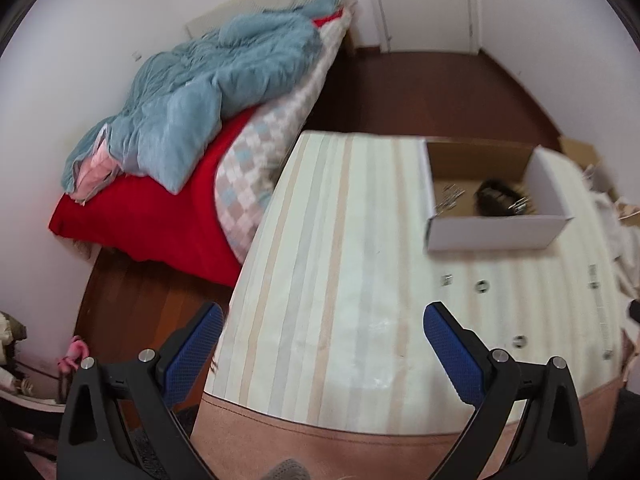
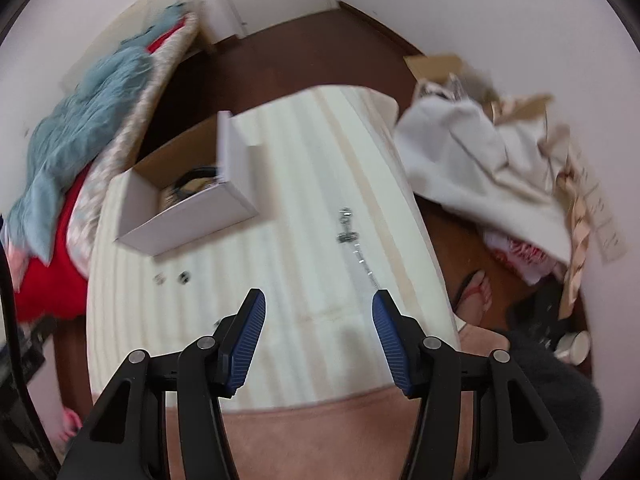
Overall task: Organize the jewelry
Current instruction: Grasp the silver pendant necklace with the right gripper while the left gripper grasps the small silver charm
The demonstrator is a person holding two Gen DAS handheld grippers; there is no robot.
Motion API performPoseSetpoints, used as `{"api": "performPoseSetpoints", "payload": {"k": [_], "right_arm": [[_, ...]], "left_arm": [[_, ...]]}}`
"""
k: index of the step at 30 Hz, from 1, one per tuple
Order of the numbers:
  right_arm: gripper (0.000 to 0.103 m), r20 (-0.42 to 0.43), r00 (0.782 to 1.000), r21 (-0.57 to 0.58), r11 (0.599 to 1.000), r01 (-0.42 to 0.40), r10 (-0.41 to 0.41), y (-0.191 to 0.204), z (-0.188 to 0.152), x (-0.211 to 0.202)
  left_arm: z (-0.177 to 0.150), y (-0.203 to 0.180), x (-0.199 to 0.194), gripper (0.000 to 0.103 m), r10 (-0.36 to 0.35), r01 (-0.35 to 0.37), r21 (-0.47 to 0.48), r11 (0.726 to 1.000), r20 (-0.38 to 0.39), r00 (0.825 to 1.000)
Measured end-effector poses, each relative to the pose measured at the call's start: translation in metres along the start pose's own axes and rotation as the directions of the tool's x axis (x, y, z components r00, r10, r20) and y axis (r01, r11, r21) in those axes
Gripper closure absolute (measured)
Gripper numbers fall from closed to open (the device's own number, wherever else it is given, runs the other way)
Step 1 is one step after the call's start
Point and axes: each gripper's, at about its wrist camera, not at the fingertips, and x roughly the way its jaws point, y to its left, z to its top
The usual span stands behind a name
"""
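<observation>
A white cardboard box [image 1: 496, 232] stands on the striped table [image 1: 340, 280], holding a dark coiled piece [image 1: 498, 196] and silver bits [image 1: 450, 198]. Small silver rings [image 1: 483, 286] and clips [image 1: 446, 280] lie loose on the cloth in front of it. In the right wrist view the box [image 2: 188, 220] is at the left, two small pieces [image 2: 184, 278] lie before it, and a silver chain with a clasp [image 2: 352, 240] stretches ahead. My left gripper [image 1: 324, 322] is open and empty above the table's near left edge. My right gripper [image 2: 319, 308] is open and empty, just short of the chain.
A bed with a blue quilt [image 1: 208, 96] and red cover [image 1: 160, 216] stands left of the table. A heap of white cloth and brown paper [image 2: 500, 160] lies on the floor at the right. A person's foot in a sandal [image 2: 476, 292] is by the table's right edge.
</observation>
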Motion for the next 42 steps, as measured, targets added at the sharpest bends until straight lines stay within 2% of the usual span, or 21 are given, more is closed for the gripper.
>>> {"api": "performPoseSetpoints", "payload": {"k": [4,8,10,11,12,13,14,15,18,23,24,26,28,30,31,32,34,42], "right_arm": [[0.045,-0.031,0.999,0.011,1.0,0.015,-0.015,-0.013,0.018,0.043],[0.046,-0.048,0.997,-0.045,0.997,0.055,-0.057,-0.006,0.035,0.077],[0.055,-0.055,0.991,-0.101,0.988,0.114,-0.12,0.003,0.041,0.096],[0.066,-0.061,0.99,-0.114,0.986,0.123,-0.13,0.003,0.043,0.102],[0.074,-0.082,0.981,-0.141,0.976,0.164,-0.177,0.006,0.043,0.113],[0.081,-0.039,0.98,-0.163,0.969,0.187,-0.195,0.01,0.042,0.113],[0.093,-0.039,0.979,-0.173,0.966,0.191,-0.2,0.012,0.041,0.115],[0.096,-0.03,0.978,-0.177,0.964,0.198,-0.206,0.014,0.04,0.116],[0.096,-0.026,0.98,-0.164,0.968,0.189,-0.196,0.015,0.042,0.117],[0.096,-0.026,0.983,-0.143,0.974,0.175,-0.18,0.008,0.042,0.115],[0.096,-0.025,0.983,-0.144,0.974,0.175,-0.181,0.008,0.042,0.116],[0.096,-0.027,0.983,-0.144,0.974,0.177,-0.183,0.008,0.043,0.117],[0.096,-0.027,0.983,-0.143,0.974,0.176,-0.181,0.007,0.043,0.116],[0.096,-0.027,0.983,-0.145,0.974,0.177,-0.182,0.01,0.038,0.114],[0.096,-0.025,0.983,-0.146,0.973,0.178,-0.184,0.009,0.039,0.114],[0.096,-0.024,0.982,-0.148,0.972,0.181,-0.186,0.009,0.039,0.114],[0.096,-0.022,0.981,-0.153,0.971,0.186,-0.192,0.011,0.037,0.114],[0.097,-0.015,0.985,-0.138,0.976,0.166,-0.17,0.016,0.038,0.106]], "left_arm": [[0.004,-0.009,0.037,0.001,0.001,-0.002,-0.003,1.0,-0.067,0.998],[0.009,-0.02,0.062,0.001,-0.014,0.015,0.009,1.0,-0.107,0.994],[0.01,-0.025,0.074,0.001,-0.019,0.021,0.021,1.0,-0.124,0.992],[0.011,-0.027,0.078,0.001,-0.024,0.027,0.023,0.999,-0.129,0.991],[0.011,-0.028,0.082,0.001,-0.04,0.043,0.022,0.999,-0.136,0.99],[0.011,-0.029,0.088,0.001,-0.052,0.055,0.02,0.998,-0.151,0.987],[0.011,-0.031,0.092,0.001,-0.068,0.072,0.02,0.997,-0.163,0.984],[0.012,-0.033,0.095,0.001,-0.09,0.094,0.017,0.995,-0.172,0.981],[0.013,-0.043,0.103,0.001,-0.148,0.152,0.008,0.988,-0.19,0.971],[0.016,-0.068,0.115,0.003,-0.251,0.261,0.016,0.965,-0.224,0.942],[0.016,-0.073,0.116,0.006,-0.263,0.274,0.018,0.962,-0.229,0.937],[0.015,-0.081,0.122,0.027,-0.285,0.298,0.016,0.954,-0.248,0.926],[0.014,-0.086,0.126,0.043,-0.306,0.319,0.006,0.948,-0.264,0.915],[0.014,-0.09,0.123,0.048,-0.303,0.317,0.021,0.948,-0.245,0.921],[0.014,-0.091,0.122,0.059,-0.3,0.315,0.028,0.949,-0.239,0.924],[0.015,-0.093,0.12,0.077,-0.303,0.318,0.033,0.947,-0.226,0.926],[0.015,-0.095,0.118,0.097,-0.31,0.327,0.04,0.944,-0.225,0.924],[0.013,-0.089,0.11,0.097,-0.318,0.335,0.039,0.941,-0.222,0.922]]}}
